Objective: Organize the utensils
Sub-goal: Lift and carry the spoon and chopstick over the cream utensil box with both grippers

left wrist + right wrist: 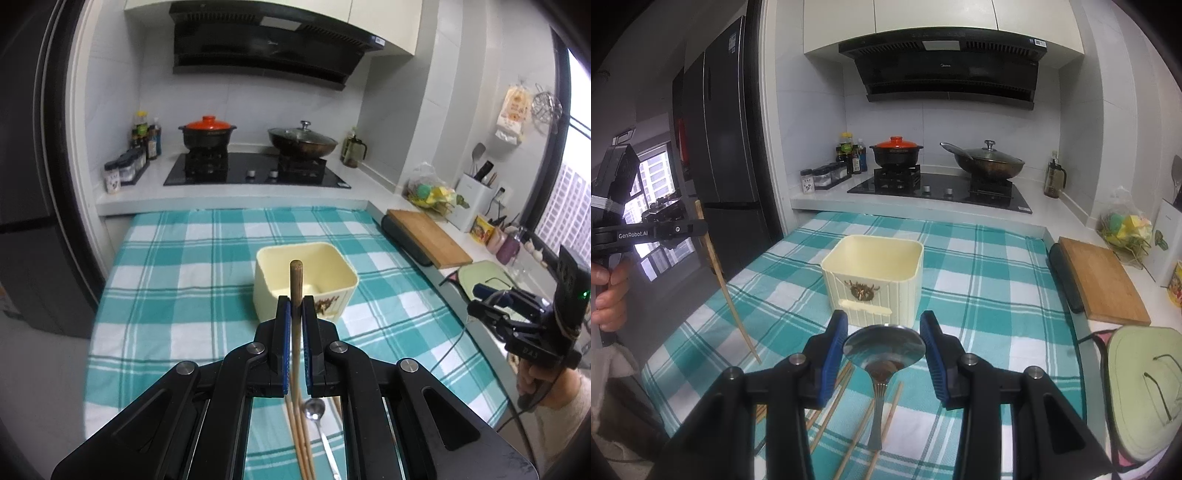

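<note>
While both grippers are held up over the checked cloth (177, 266), one thing is carried by each. One brown chopstick (295, 295) is pinched by the left gripper (295, 306), its blue pads pressed together on the stick. One shiny metal spoon (884, 349) is held by the right gripper (884, 332), with its bowl squeezed between the two pads and its handle hanging down.

One cream box (306, 280) is seen on the cloth, at 12 o'clock from both grippers. It is open at the top, with ribbed sides and a small brown picture on the front. Nothing can be seen inside it.

On the cloth below the grippers, more chopsticks (831, 398) are left lying; at least four can be counted in the right view, though some are hidden. A second spoon (314, 410) is shown only in the left view, under that gripper.

On the stove (938, 192), two pots are counted: one black pot with an orange lid (895, 149) and one wok with a glass lid (988, 160). One wooden board (1102, 280) is seen at 3 o'clock from the box.

The fridge (720, 147) is shown well only in the right view. The white holder with tools (472, 192) is shown whole only in the left view. In the right view, the held chopstick is seen from the side, slanting down at 9 o'clock.
</note>
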Available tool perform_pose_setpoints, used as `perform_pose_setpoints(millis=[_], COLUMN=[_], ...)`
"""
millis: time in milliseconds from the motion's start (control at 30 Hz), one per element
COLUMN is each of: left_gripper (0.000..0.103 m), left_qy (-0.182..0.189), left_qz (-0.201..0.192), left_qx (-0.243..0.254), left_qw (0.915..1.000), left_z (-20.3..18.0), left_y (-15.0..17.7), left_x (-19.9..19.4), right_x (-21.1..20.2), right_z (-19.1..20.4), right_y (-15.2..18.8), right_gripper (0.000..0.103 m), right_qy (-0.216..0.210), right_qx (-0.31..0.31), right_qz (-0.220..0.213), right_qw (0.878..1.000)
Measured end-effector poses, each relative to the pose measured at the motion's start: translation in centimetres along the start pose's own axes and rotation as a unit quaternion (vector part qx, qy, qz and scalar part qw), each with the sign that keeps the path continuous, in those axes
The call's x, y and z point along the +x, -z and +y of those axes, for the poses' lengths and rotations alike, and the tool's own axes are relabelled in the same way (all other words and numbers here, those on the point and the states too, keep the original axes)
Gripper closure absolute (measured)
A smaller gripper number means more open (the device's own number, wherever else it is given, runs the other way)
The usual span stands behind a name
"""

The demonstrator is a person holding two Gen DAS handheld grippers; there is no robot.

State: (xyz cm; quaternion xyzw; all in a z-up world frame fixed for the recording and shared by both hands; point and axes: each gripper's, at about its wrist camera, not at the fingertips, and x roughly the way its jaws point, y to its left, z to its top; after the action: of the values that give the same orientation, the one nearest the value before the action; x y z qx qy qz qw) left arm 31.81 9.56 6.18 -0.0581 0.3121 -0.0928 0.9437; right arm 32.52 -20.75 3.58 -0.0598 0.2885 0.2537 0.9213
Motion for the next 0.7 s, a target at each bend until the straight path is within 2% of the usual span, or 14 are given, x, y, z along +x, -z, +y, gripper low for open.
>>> perform_pose_setpoints(millis=[200,367,567,700], left_gripper=[0.099,0.099,0.099,0.099], left_qy=[-0.001,-0.016,-0.033,-0.04], left_qz=[-0.029,-0.045,-0.034,0.009], left_qx=[0.01,0.002,-0.004,-0.01], left_qw=[0.9995,0.9989,0.9989,0.9991], left_z=[-0.7,-0.3,0.2,0.6], left_y=[-6.7,-11.1,-12.5,-11.3], left_x=[1.0,4.1,11.2,16.7], right_x=[2.3,5.2,11.0,16.6], right_z=[-0.6,-1.1,-0.7,-1.3], right_y=[-6.4,-12.1,-15.9,-15.8], right_gripper=[0.062,0.062,0.062,0.062], right_qy=[0.0,0.001,0.007,0.009], right_qx=[-0.007,-0.003,-0.015,-0.006], right_qz=[-0.013,-0.038,-0.062,-0.037], right_qw=[1.0,0.999,0.998,0.999])
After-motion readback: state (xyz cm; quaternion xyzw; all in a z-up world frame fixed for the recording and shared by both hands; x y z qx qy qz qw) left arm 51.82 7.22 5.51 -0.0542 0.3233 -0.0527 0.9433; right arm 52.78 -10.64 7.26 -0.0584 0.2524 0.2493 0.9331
